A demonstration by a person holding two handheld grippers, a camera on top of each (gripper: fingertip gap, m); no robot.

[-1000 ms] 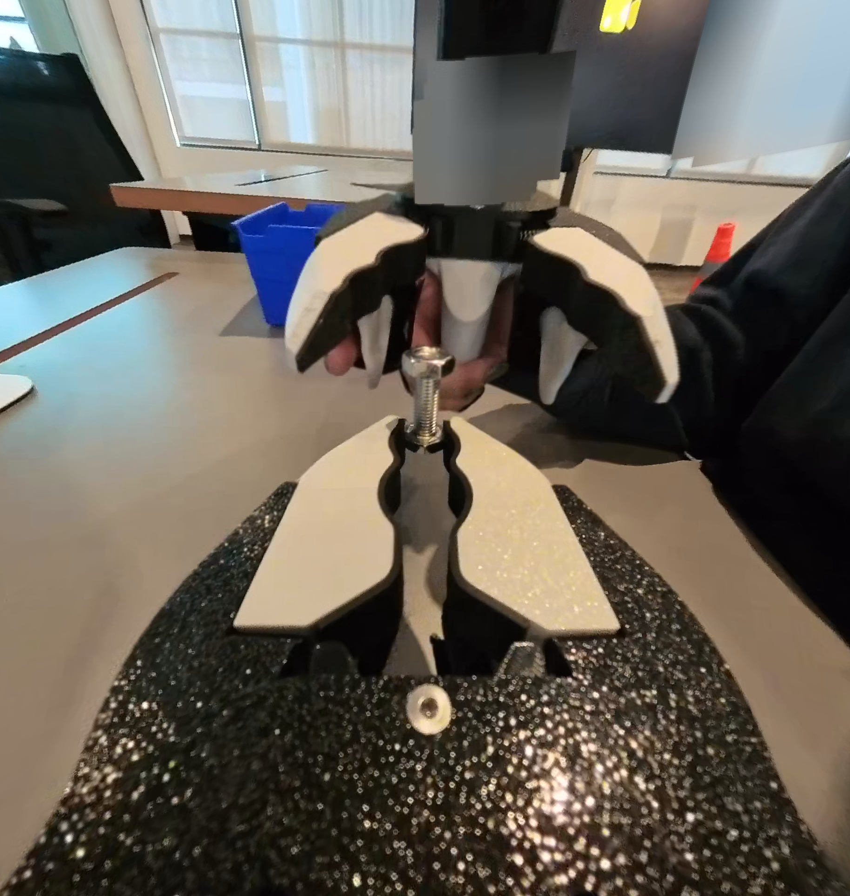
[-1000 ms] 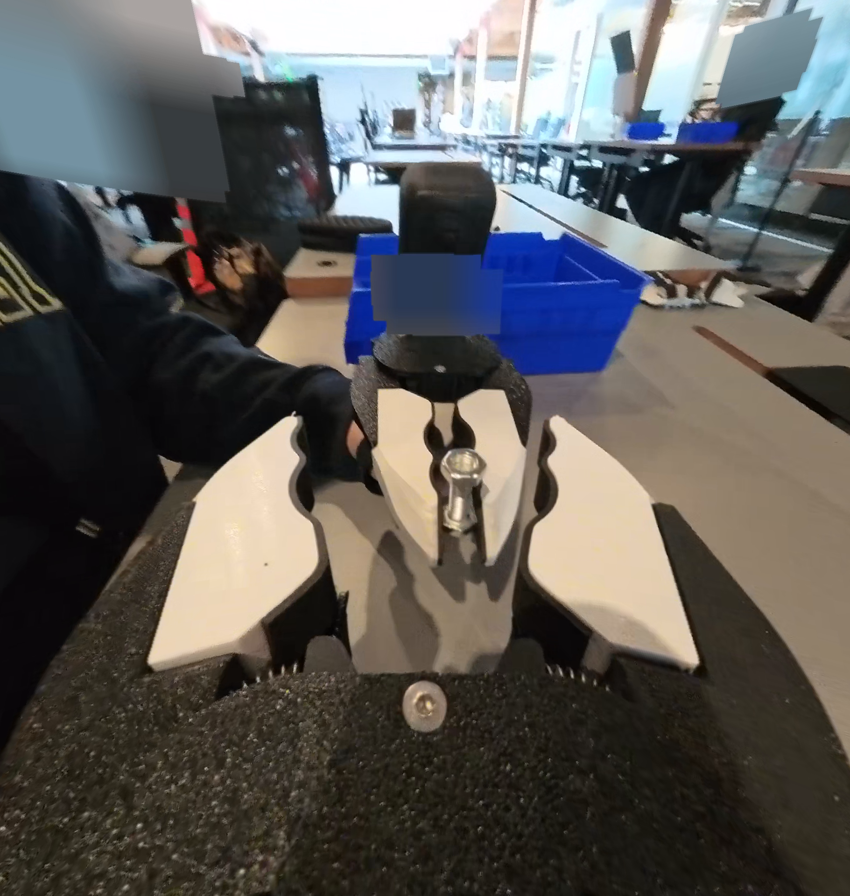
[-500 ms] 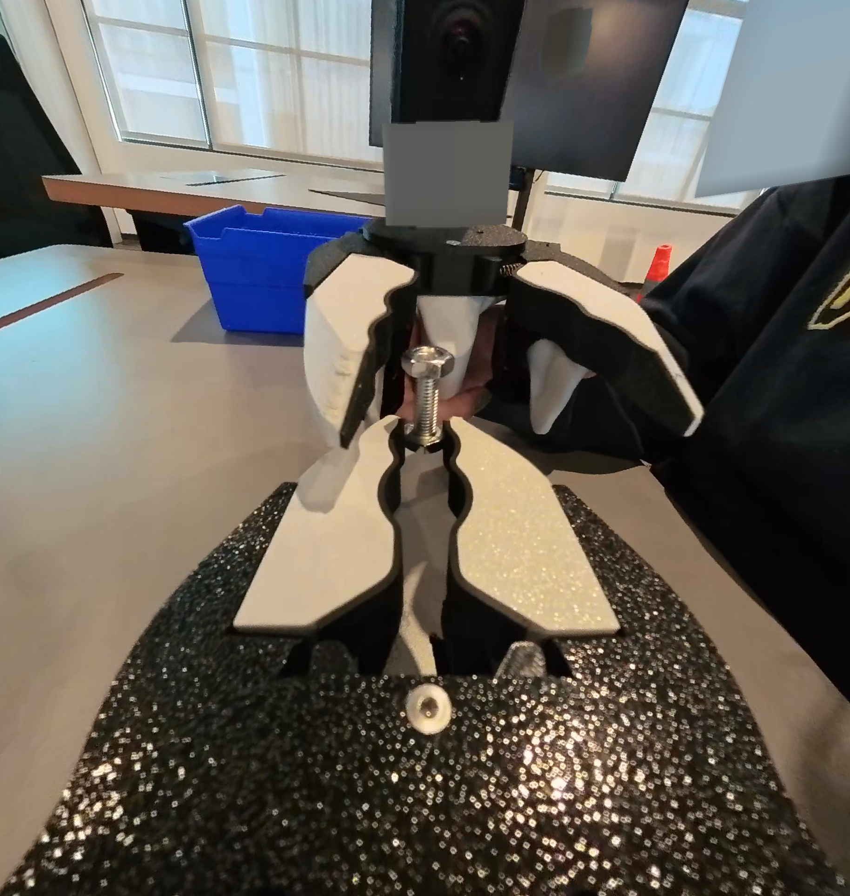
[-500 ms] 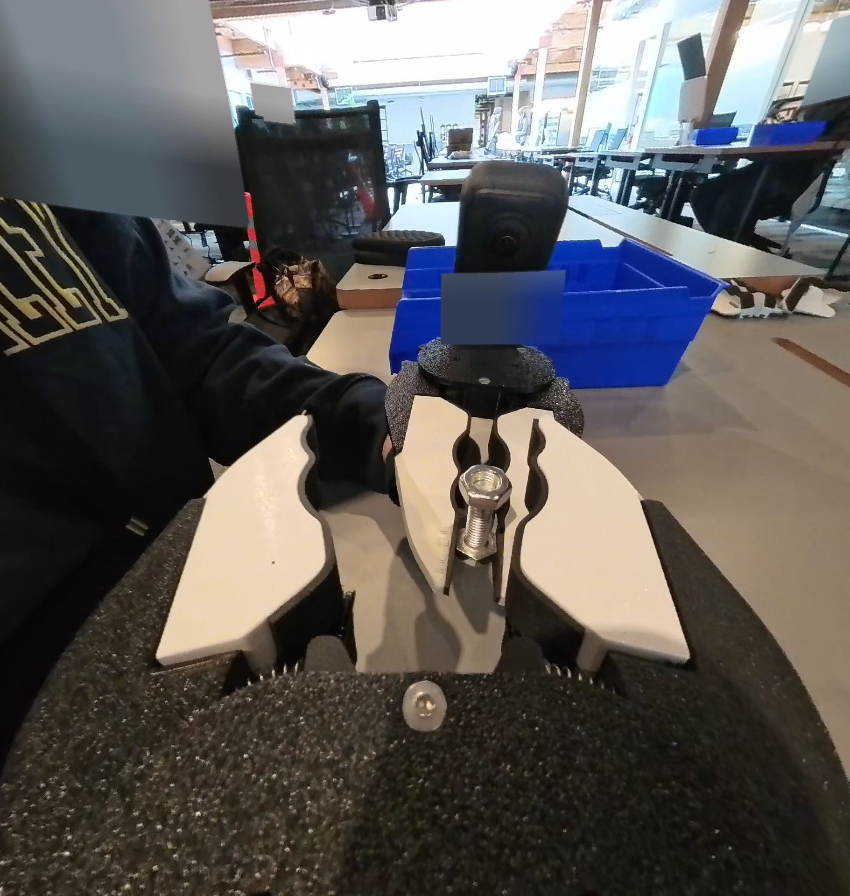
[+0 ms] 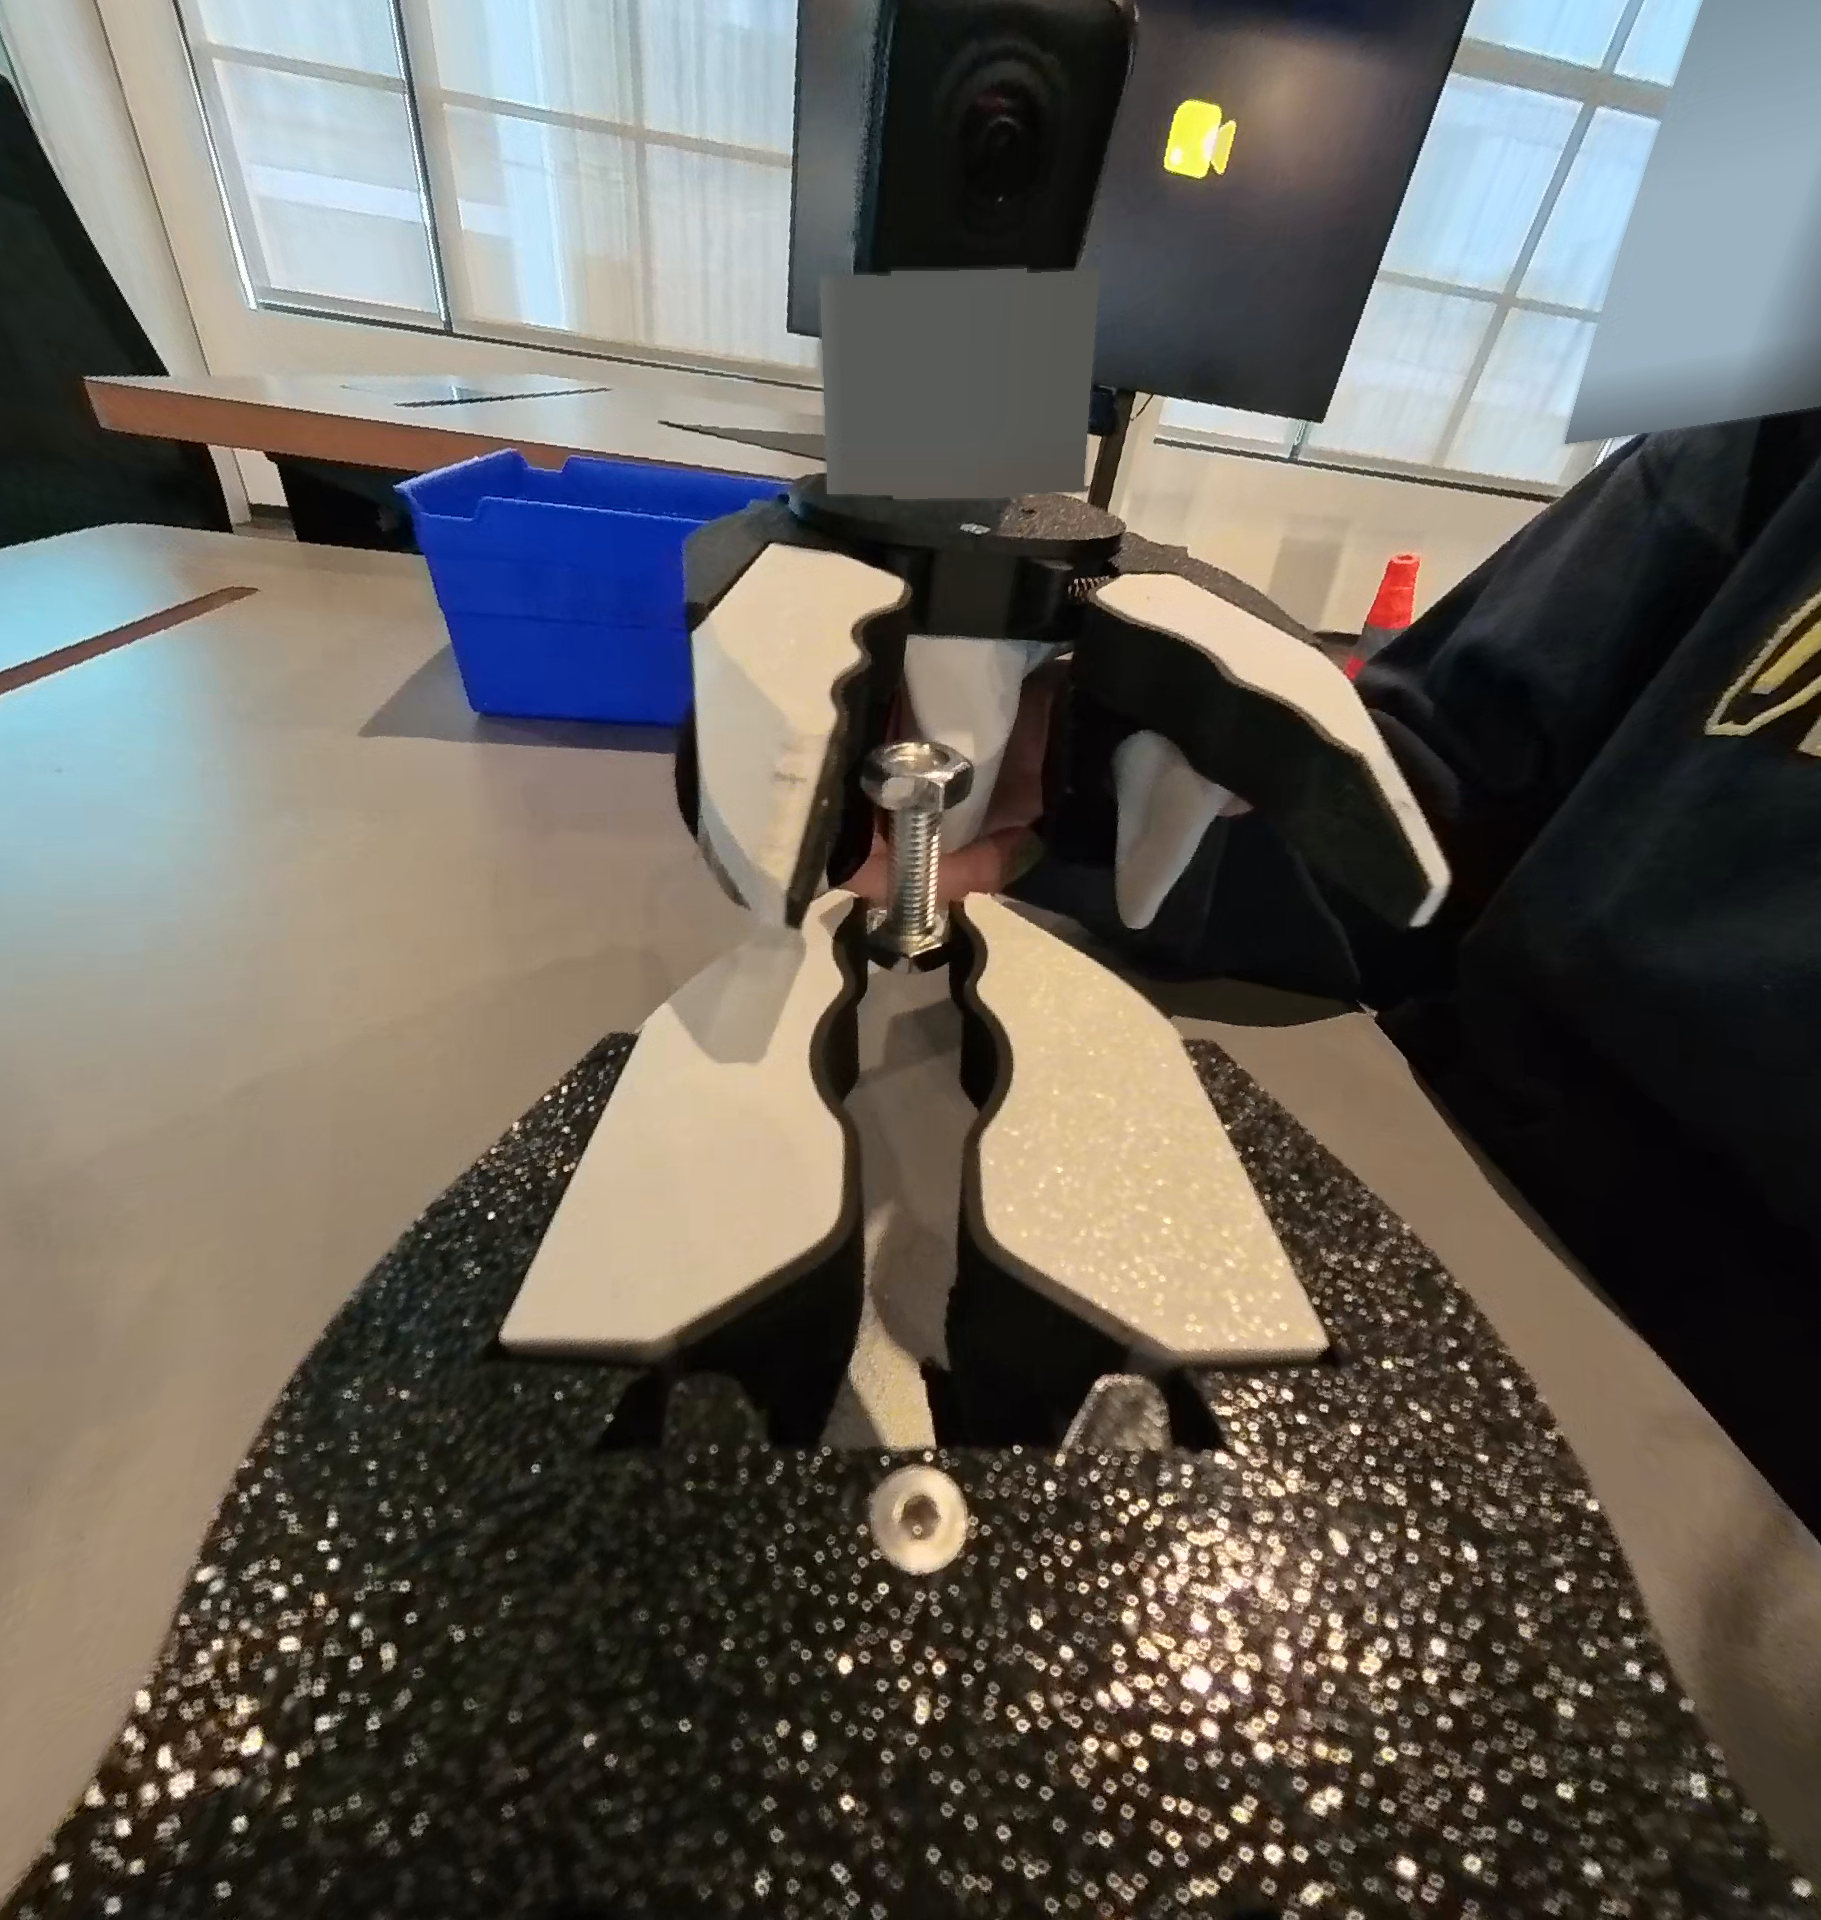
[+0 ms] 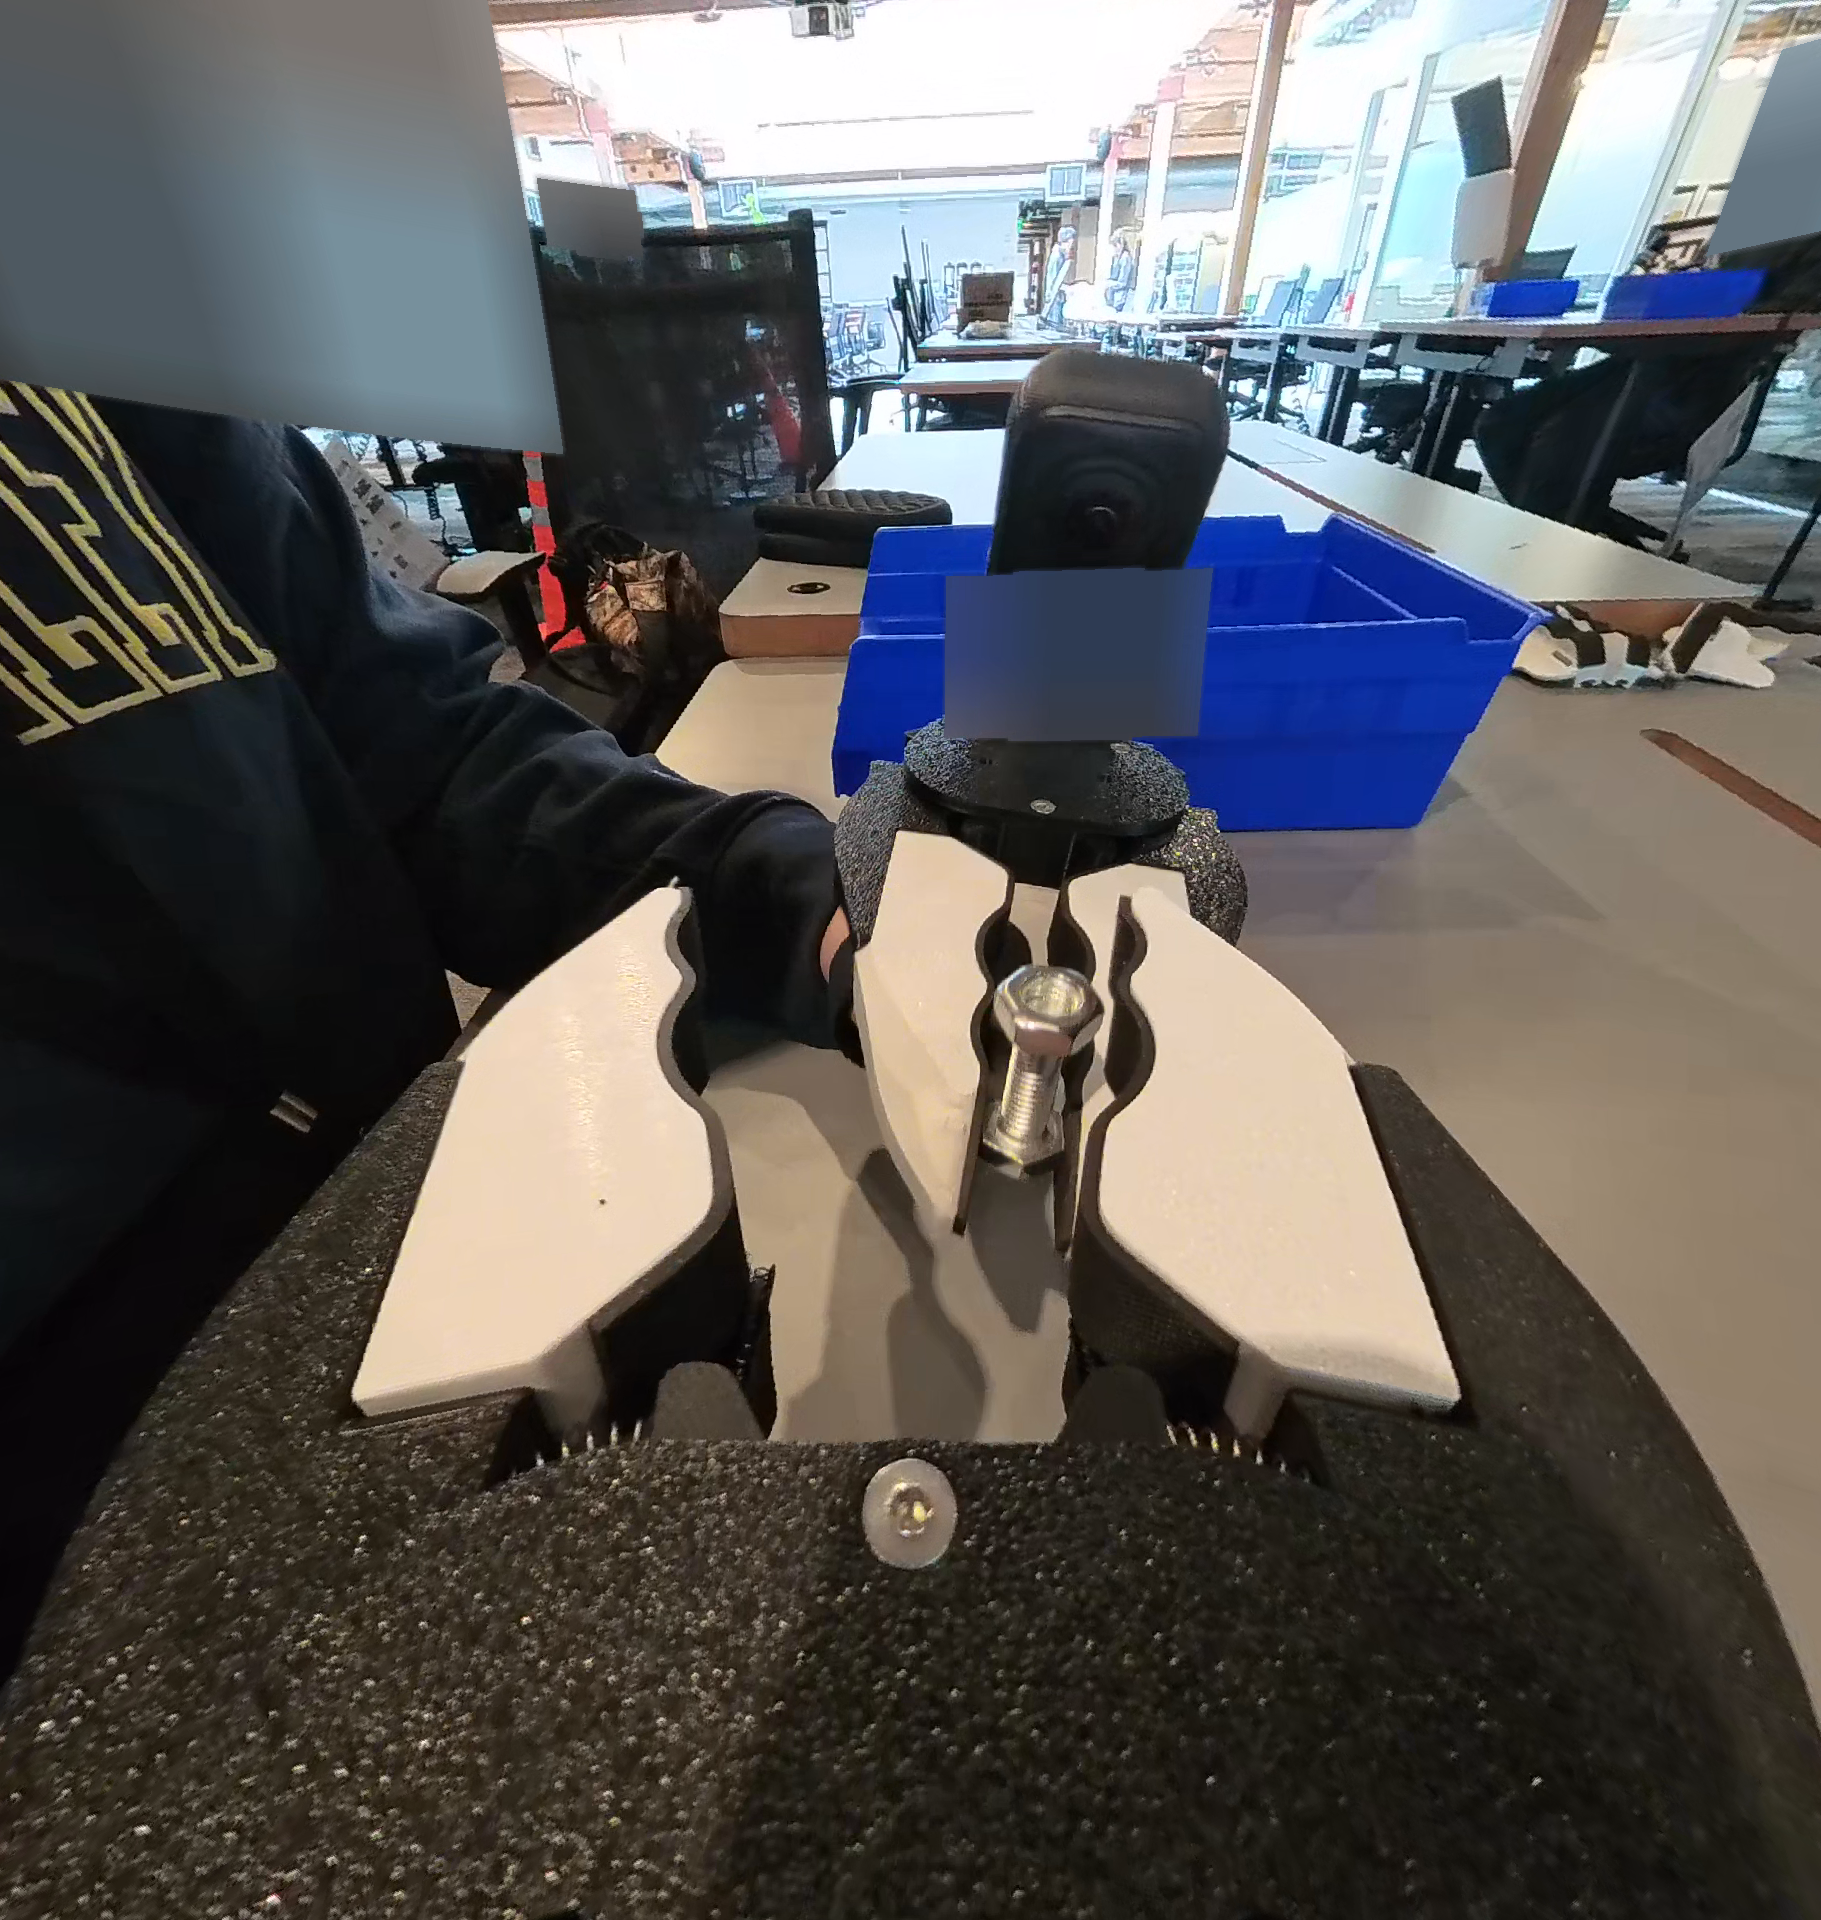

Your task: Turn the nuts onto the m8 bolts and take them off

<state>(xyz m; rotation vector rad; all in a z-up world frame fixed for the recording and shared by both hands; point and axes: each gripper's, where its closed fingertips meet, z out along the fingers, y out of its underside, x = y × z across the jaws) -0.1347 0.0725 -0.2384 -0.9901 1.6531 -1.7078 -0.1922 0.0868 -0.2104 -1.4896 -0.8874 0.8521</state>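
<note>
A silver M8 bolt (image 5: 914,847) stands upright with its hex head on top. It also shows in the right wrist view (image 6: 1031,1081). A nut (image 5: 906,940) sits on its lower end. My left gripper (image 5: 906,951) is shut on that nut and holds the bolt above the grey table (image 5: 262,935). My right gripper (image 6: 901,904) is open and faces the left one. The bolt stands between its white fingers, close to the right finger (image 6: 1249,1122). In the left wrist view the right gripper (image 5: 1103,904) hangs over the bolt head, one finger (image 5: 771,727) beside it.
A blue bin (image 5: 573,623) stands on the table behind the grippers; it also shows in the right wrist view (image 6: 1353,686). A person's dark sleeve (image 6: 573,831) reaches in from the side. An orange cone (image 5: 1389,613) stands on the floor beyond. Spacing between my two grippers at the tips: around 6 centimetres.
My right gripper has come closer and now has its open fingers around the bolt, one finger near the head. My left gripper has kept its hold on the nut.
</note>
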